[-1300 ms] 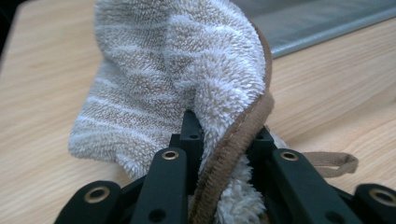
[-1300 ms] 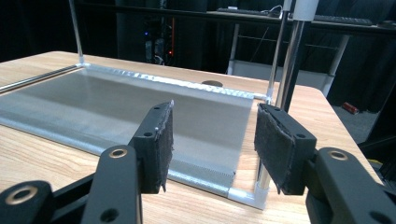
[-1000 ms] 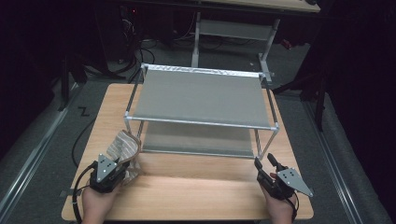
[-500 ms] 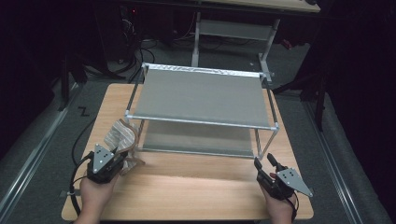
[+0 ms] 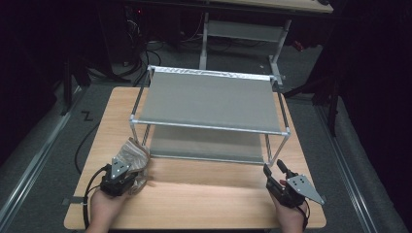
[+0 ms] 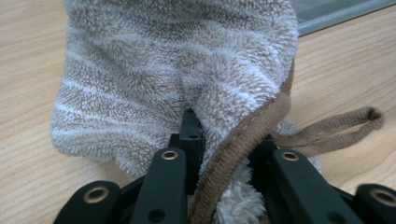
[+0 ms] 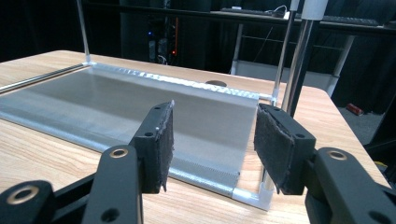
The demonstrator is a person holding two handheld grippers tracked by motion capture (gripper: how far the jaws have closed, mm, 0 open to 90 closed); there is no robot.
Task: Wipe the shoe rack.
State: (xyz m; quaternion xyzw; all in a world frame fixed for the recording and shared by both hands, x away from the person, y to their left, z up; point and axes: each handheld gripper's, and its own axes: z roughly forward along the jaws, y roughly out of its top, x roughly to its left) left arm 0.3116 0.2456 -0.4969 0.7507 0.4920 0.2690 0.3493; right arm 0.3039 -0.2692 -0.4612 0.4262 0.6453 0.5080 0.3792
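My left gripper [image 5: 127,167] is clamped on a beige towel [image 5: 134,154], which sits bunched on the wooden table [image 5: 204,194] just in front of the left front leg of the metal rack [image 5: 209,104]. My right gripper [image 5: 276,171] rests near the rack's right front leg with its jaws parted and nothing between them. A broad strip of bare wood runs between my two hands, in front of the rack; the table's edges lie close on both outer sides. Around the table the room is dark, with grey floor. The left gripper view adds the towel's brown hem and hanging loop [image 6: 336,128]; the right gripper view looks along the rack's lower shelf [image 7: 140,112].
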